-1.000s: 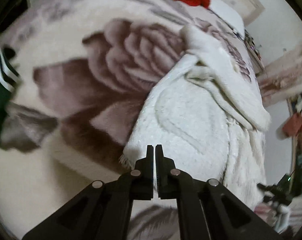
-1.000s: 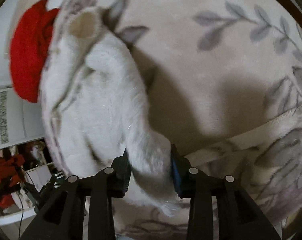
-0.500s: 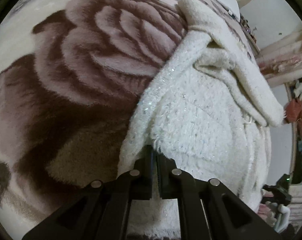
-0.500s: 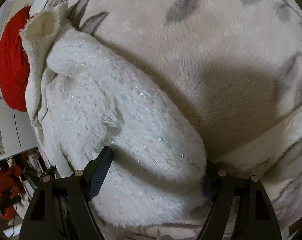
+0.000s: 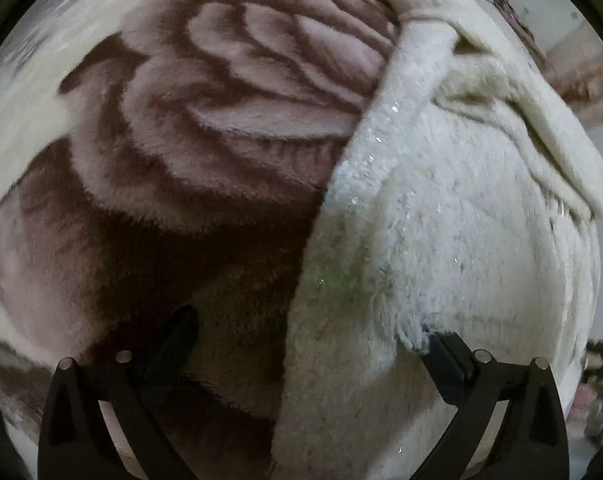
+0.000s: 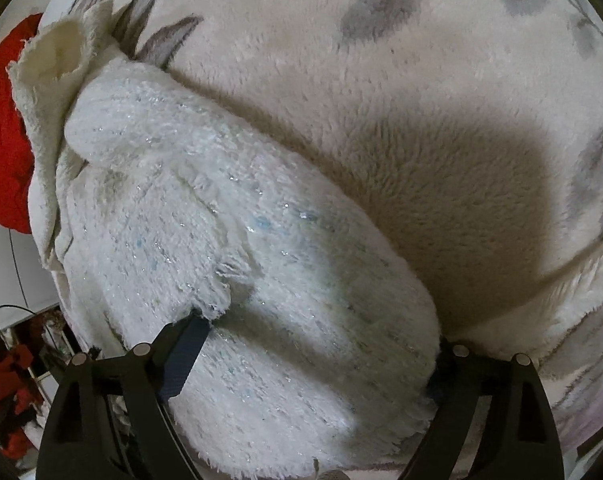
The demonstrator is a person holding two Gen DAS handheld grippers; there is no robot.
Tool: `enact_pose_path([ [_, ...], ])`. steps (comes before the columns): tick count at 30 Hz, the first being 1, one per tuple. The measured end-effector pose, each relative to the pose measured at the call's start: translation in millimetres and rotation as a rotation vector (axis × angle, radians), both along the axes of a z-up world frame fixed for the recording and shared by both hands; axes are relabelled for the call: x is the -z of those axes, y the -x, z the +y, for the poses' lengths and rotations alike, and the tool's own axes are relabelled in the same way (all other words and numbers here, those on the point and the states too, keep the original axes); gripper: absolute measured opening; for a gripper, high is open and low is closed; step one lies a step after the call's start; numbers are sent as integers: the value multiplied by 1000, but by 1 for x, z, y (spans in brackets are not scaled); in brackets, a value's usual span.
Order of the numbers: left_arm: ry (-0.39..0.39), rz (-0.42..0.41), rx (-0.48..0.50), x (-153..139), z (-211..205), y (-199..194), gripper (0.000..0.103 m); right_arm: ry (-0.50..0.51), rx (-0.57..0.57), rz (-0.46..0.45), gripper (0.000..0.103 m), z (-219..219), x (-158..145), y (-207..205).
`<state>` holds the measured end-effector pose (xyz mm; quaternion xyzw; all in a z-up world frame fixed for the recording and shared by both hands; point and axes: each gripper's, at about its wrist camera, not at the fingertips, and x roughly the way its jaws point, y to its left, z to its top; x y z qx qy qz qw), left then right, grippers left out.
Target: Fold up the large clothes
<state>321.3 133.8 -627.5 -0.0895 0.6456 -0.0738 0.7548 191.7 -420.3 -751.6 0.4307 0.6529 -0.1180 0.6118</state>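
Below the left gripper (image 5: 309, 344), the white fluffy sweater (image 5: 453, 240) is lying on the flowered blanket (image 5: 205, 128), its long edge running away up the view; the jaws have just been opening wide, pressing nothing. From the right gripper (image 6: 313, 356), jaws likewise opening are straddling the sweater's folded bulk, which is stretching away up-left.
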Motion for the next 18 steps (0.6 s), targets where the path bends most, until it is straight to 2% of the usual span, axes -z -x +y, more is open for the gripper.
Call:
enact_pose_path([
  [2,-8,11,-34,-2,0,0,103,-7,0,3,92,0,1,-1],
  [4,-23,-5,-28,-9,-5,1,102,-15,-1,5,92,1,3,-2],
  [5,-20,-17,-13,-14,-11,3,89,-19,-2,6,92,1,3,-2],
  [6,-36,-31,10,-18,-17,6,58,-23,-5,7,92,0,3,-2],
  [8,-4,-37,29,-25,-27,13,11,-24,-6,0,92,0,3,-1],
  [9,-35,-47,18,-32,-31,16,9,-20,-4,-4,89,-1,2,1],
  [11,-50,-62,-6,-45,-33,20,7,-17,-7,-15,60,0,0,3],
  [12,-26,-62,-44,-53,-28,23,7,-15,-2,-12,21,1,-3,4],
  [14,50,-68,-106,-68,-16,27,6,-49,44,-34,14,4,-10,7],
  [17,148,-97,-175,-98,1,39,6,-48,55,-49,11,13,-30,9],
  [18,160,-107,-176,-107,-4,43,6,-59,65,-57,11,14,-36,12],
])
